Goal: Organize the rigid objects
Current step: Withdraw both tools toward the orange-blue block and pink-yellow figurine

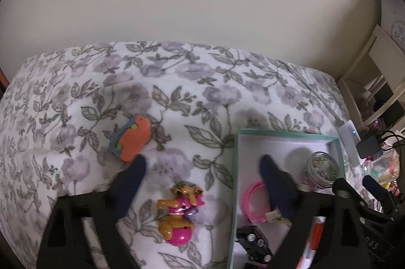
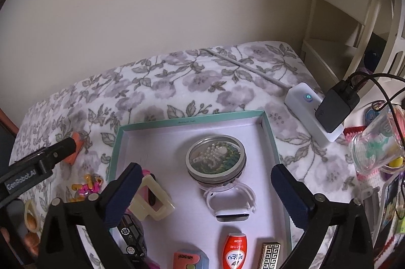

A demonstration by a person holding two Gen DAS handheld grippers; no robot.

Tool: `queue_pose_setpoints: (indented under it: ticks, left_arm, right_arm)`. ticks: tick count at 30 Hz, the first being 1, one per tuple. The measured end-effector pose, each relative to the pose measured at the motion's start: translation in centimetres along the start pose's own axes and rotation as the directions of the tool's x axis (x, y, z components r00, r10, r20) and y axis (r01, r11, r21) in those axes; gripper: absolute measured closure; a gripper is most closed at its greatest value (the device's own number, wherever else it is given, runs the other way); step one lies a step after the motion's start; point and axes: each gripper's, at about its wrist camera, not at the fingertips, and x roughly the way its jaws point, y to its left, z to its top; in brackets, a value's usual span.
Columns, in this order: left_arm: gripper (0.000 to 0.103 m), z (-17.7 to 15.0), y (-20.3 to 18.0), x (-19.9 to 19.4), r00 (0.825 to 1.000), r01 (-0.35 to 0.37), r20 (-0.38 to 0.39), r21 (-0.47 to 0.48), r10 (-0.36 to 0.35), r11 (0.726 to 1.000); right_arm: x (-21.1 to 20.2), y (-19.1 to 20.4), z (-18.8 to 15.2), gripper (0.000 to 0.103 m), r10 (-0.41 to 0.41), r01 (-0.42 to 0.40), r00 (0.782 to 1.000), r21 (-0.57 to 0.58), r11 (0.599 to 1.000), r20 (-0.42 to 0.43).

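Left wrist view: the left claw [image 1: 202, 167] hangs spread above the pink dog toy [image 1: 181, 210] on the bed [image 1: 63, 104]; it should straddle the body squarely. Right wrist view: the right claw [image 2: 206, 180], spread and holding nothing, hovers over the teal box [image 2: 115, 152].

Teal-rimmed box [image 2: 192, 120]; grey-floral blanket [image 1: 177, 82]; orange-blue toy [image 1: 131, 141].

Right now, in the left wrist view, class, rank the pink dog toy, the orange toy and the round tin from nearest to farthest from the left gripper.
1. Pink dog toy, between the left gripper's fingers, on the bedspread.
2. Round tin, right, inside the box.
3. Orange toy, left, beyond the left finger; close to the tin in rank.
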Motion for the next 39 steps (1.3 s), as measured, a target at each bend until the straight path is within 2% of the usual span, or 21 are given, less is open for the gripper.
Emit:
queue_pose_setpoints:
  ticks: [9, 13, 22, 31, 39]
  left_arm:
    - [0.007, 0.3, 2.5, 0.0, 0.999, -0.033, -0.011, -0.043, 0.033, 0.999]
    - [0.007, 0.5, 3.9, -0.1, 0.996, -0.076, -0.043, -0.038, 0.075, 0.996]
    - [0.007, 0.5, 10.3, -0.2, 0.977, -0.181, -0.134, -0.098, 0.167, 0.979]
    - [0.007, -0.6, 15.6, -0.5, 0.970, -0.196, -0.183, -0.216, 0.158, 0.956]
    - [0.007, -0.7, 17.8, 0.5, 0.969, -0.188, -0.208, -0.263, 0.135, 0.946]
  right_arm:
    - [0.5, 1.2, -0.3, 0.000, -0.005, 0.005, 1.000, -0.032, 0.999, -0.014]
    - [0.4, 2.6, -0.3, 0.000, 0.005, -0.006, 1.000, -0.060, 0.998, -0.012]
    - [0.9, 9.3, -1.9, 0.000, 0.116, -0.121, 0.993, -0.169, 0.978, -0.035]
    - [2.3, 16.2, -4.5, 0.000, 0.201, -0.218, 0.976, -0.276, 0.936, -0.089]
    - [4.3, 19.1, -6.3, 0.001, 0.223, -0.254, 0.965, -0.296, 0.921, -0.136]
